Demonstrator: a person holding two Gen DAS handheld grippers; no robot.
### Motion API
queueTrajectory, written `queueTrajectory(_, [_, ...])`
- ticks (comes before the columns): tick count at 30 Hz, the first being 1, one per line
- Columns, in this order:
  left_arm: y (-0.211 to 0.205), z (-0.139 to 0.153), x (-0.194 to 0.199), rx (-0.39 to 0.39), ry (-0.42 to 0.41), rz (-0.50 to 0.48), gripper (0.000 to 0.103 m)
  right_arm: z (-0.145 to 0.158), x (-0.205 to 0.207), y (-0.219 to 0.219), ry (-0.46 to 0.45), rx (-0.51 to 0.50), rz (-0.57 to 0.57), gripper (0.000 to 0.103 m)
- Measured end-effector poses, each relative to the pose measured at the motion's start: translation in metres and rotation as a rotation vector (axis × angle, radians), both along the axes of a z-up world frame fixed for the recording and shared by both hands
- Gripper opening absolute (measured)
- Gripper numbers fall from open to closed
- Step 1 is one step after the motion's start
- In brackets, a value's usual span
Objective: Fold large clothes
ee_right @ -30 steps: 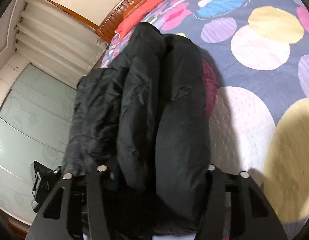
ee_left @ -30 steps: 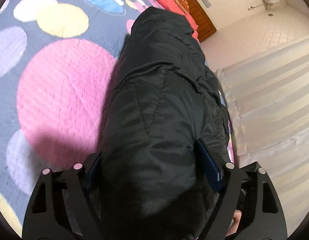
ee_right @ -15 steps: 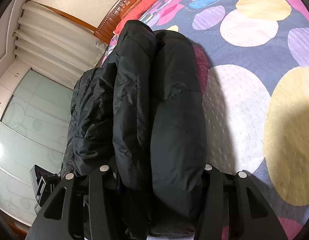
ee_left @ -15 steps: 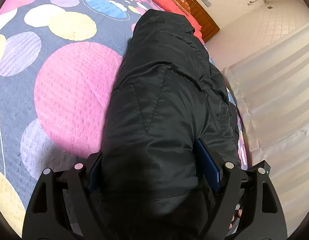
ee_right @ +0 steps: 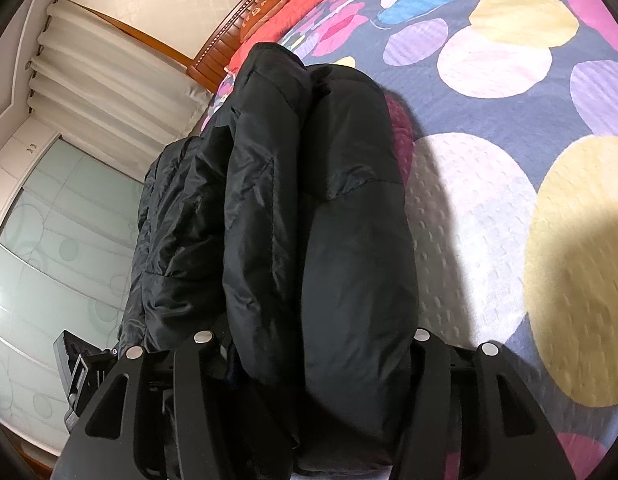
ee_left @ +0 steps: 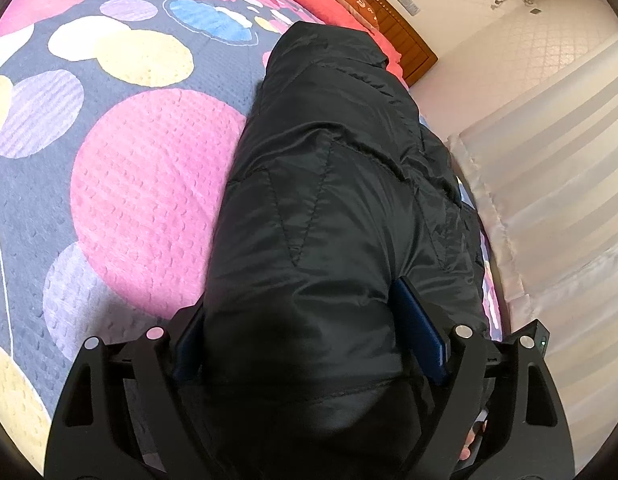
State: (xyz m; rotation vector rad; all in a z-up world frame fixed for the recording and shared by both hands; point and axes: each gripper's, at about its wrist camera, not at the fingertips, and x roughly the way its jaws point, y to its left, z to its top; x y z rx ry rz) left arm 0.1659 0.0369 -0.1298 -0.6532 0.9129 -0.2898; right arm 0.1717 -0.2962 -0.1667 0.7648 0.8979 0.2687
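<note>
We are laying the folded black coat (ee_left: 329,208) on the spotted bed (ee_left: 149,200), near its curtain-side edge, its bulk lying in thick rolls. Our left gripper (ee_left: 309,340) and right gripper (ee_right: 309,344) are each clamping a padded end, both sets of jaws just easing wider; next we should be letting go and drawing back without dragging the folds

One black puffer jacket (ee_left: 329,208) (folded in layers), one bedspread (ee_left: 109,168), two grippers (ee_left: 309,344).

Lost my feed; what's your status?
Left gripper and right gripper both clamp the black puffer jacket. Jacket bunched lengthwise on spotted bedspread. Nothing in the way.
</note>
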Motion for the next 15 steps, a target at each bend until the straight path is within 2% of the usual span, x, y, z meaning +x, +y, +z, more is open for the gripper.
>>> queueTrajectory(15, [-0.006,0.024,-0.015,0.148,-0.011,0.026,0.087,0.008,-0.024,-0.011,0.02,0.02,-0.054,0.065])
